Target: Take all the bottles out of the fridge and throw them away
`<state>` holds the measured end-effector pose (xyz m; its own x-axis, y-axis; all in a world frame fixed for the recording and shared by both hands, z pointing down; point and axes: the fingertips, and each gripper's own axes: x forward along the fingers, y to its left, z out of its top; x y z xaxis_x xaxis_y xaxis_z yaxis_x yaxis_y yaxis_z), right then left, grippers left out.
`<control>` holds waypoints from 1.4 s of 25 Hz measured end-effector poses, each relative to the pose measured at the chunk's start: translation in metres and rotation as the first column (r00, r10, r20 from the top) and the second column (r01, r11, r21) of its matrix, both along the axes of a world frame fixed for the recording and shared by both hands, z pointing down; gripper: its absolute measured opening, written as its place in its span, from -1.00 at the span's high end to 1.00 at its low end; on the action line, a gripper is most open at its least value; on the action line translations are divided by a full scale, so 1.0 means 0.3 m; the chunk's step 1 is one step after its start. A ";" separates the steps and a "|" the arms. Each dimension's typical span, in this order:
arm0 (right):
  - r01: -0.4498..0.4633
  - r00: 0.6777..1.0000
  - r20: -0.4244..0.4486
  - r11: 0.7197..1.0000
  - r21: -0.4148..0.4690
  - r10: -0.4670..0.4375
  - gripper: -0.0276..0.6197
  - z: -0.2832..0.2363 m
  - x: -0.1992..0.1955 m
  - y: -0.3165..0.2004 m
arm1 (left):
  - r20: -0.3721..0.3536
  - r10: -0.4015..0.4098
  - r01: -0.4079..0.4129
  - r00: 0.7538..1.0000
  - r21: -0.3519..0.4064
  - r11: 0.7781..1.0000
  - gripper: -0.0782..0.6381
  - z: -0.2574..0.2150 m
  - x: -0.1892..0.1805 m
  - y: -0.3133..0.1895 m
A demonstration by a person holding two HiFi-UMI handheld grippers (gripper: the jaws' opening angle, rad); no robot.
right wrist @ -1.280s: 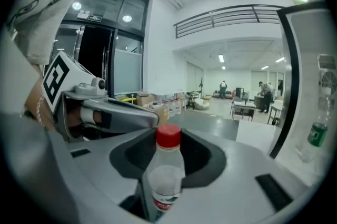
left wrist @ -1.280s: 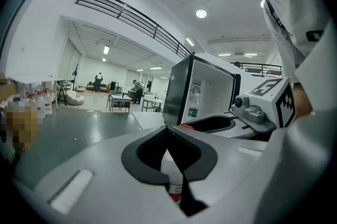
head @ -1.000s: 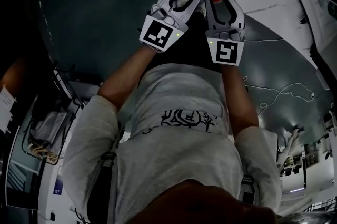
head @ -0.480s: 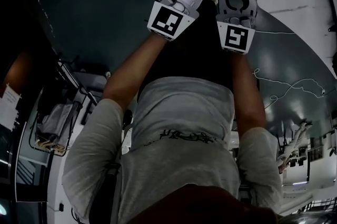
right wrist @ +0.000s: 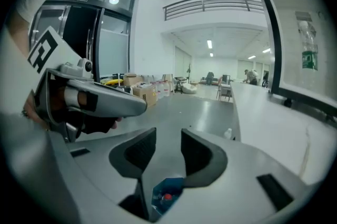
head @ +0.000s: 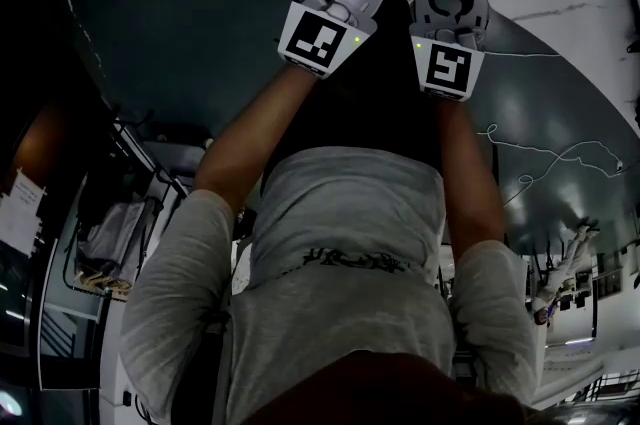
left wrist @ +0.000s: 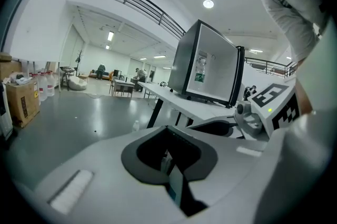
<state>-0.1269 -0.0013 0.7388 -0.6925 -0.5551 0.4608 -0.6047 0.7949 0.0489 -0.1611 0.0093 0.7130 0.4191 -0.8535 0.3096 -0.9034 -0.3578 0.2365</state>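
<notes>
Hovering both grippers over the blue bin (right wrist: 171, 185), we are reading the drop as done for one bottle. On the right gripper (right wrist: 168, 136) the jaws are standing well apart with nothing between them. Through that gap we are looking straight down into the blue bin, where a red-capped bottle (right wrist: 167, 197) is lying. On the left gripper (left wrist: 167, 128) the tips are meeting and the pads are closing a bare loop, so it is gripping nothing.

We are seeing the fridge (left wrist: 208, 67) sitting on the white table (left wrist: 174, 97) with its door swung open. A green-label bottle (left wrist: 200, 71) is standing upright inside it, long axis vertical, so the task is not finished.

We are taking the key relation from both gripper views. The green-label bottle is lying ahead of the grippers, higher than them and off to the right. In the left gripper view the right gripper is sitting on that same right side, between the left gripper and the fridge. In the right gripper view the fridge opening is filling the right edge.

We are judging the right hand nearer, and it is already spread. It probably needs to lift away from the blue bin, swing right and go in roughly level. The jaws would then be straddling the upright body from the sides and closing across it, not along it.
</notes>
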 end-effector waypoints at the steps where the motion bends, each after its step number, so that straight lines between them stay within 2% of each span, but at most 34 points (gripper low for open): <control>1: 0.008 1.000 0.007 1.000 0.007 -0.008 0.47 -0.033 -0.014 0.003 | -0.011 -0.004 0.004 1.000 0.001 1.000 0.76 -0.028 -0.005 0.000; 8: -0.042 0.996 0.080 0.999 0.004 0.041 0.48 -0.302 -0.004 -0.030 | -0.008 0.027 -0.026 1.000 0.042 0.999 0.76 -0.272 -0.001 -0.024; 11: -0.055 0.993 0.103 0.998 0.026 0.053 0.55 -0.448 0.014 -0.062 | -0.012 0.043 -0.042 0.999 0.067 0.997 0.76 -0.393 0.015 -0.034; 15: -0.104 0.986 0.134 0.995 0.004 0.102 0.59 -0.632 0.053 -0.089 | -0.017 0.074 -0.072 0.997 0.097 0.993 0.76 -0.557 0.043 -0.028; 20: -0.122 0.980 0.167 0.991 0.049 0.113 0.64 -0.868 0.080 -0.115 | -0.002 0.111 -0.109 0.994 0.137 0.985 0.76 -0.764 0.048 -0.030; 26: -0.114 0.974 0.206 0.988 0.104 0.090 0.73 -1.140 0.093 -0.096 | -0.016 0.100 -0.095 0.995 0.199 0.975 0.76 -1.049 0.045 -0.030; 30: -0.119 0.974 0.207 0.987 0.106 0.095 0.74 -1.250 0.101 -0.086 | -0.017 0.109 -0.102 0.994 0.224 0.969 0.76 -1.168 0.061 -0.032; 35: -0.163 0.965 0.228 0.978 0.131 0.130 0.74 -1.286 0.155 -0.095 | 0.000 0.156 -0.151 0.988 0.259 0.954 0.76 -1.205 0.109 -0.050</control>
